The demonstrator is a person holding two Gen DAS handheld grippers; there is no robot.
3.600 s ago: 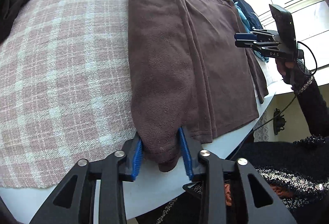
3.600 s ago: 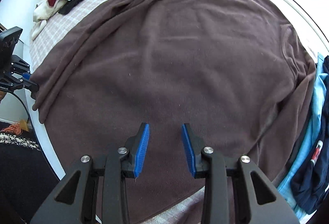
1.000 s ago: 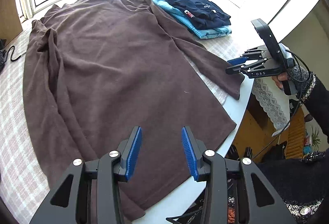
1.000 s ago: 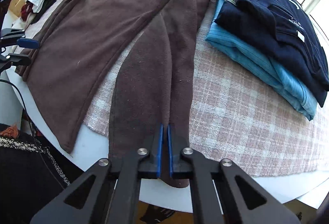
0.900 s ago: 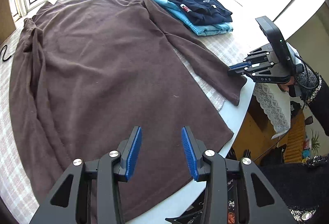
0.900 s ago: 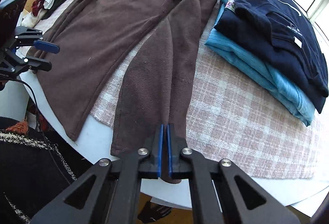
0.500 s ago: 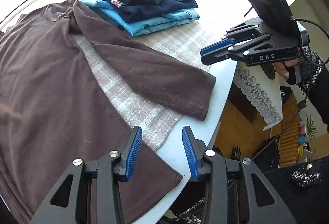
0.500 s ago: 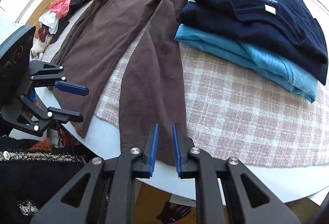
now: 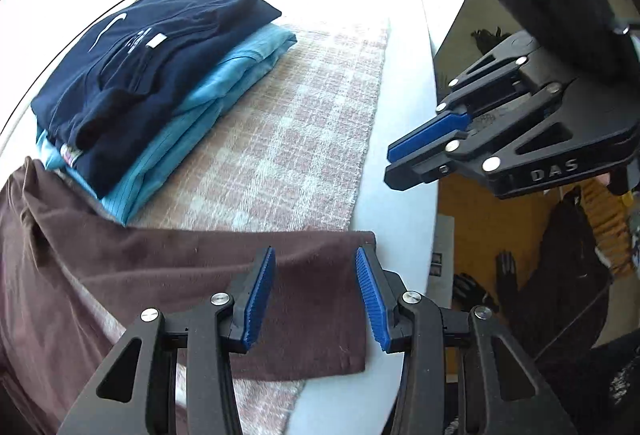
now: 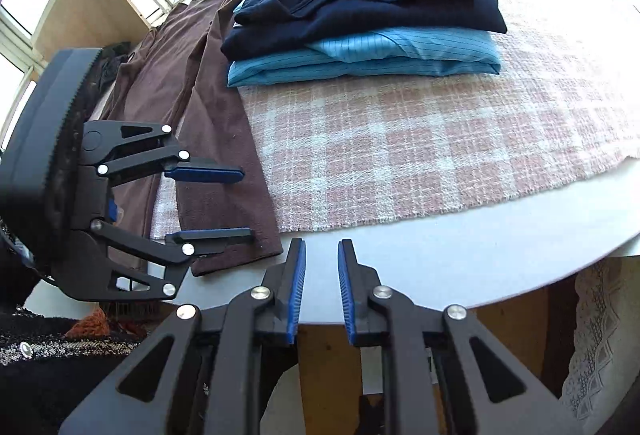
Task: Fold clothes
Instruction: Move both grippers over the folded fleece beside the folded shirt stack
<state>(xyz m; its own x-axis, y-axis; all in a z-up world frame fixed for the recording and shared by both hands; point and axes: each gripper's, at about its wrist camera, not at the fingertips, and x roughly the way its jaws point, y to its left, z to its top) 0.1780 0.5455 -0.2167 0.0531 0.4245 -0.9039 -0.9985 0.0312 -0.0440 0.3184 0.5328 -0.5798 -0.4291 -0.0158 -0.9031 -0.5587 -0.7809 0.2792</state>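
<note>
Partly done, to judge from the table [image 9: 400, 203]. Already folded and stacked on the checked cloth [image 9: 304, 139], toward the far edge by the windows: a navy top [image 9: 152, 51] lying on a light blue shirt [image 9: 232, 83]. Not yet folded: the brown garment [image 9: 60, 295], spread flat on the table beside that stack, with one sleeve [image 9: 180, 259] stretched out along the near edge and its cuff lying partly on bare table, past the border of the cloth. Above this cuff, the left gripper [image 9: 314, 255], pointing steeply down, jaws at a middle width, cuff end seen between them, no pad pressing on the fabric as far as can be told. Just beside it, over the near rim of the table, the right gripper [image 10: 321, 247], jaws narrow but apart, having just been opening, with nothing between them. Probably at the step of taking this sleeve to bring it in over the body. Left to do, by this judgement: both sleeves inward, then the body folded and placed with the stack.
</note>
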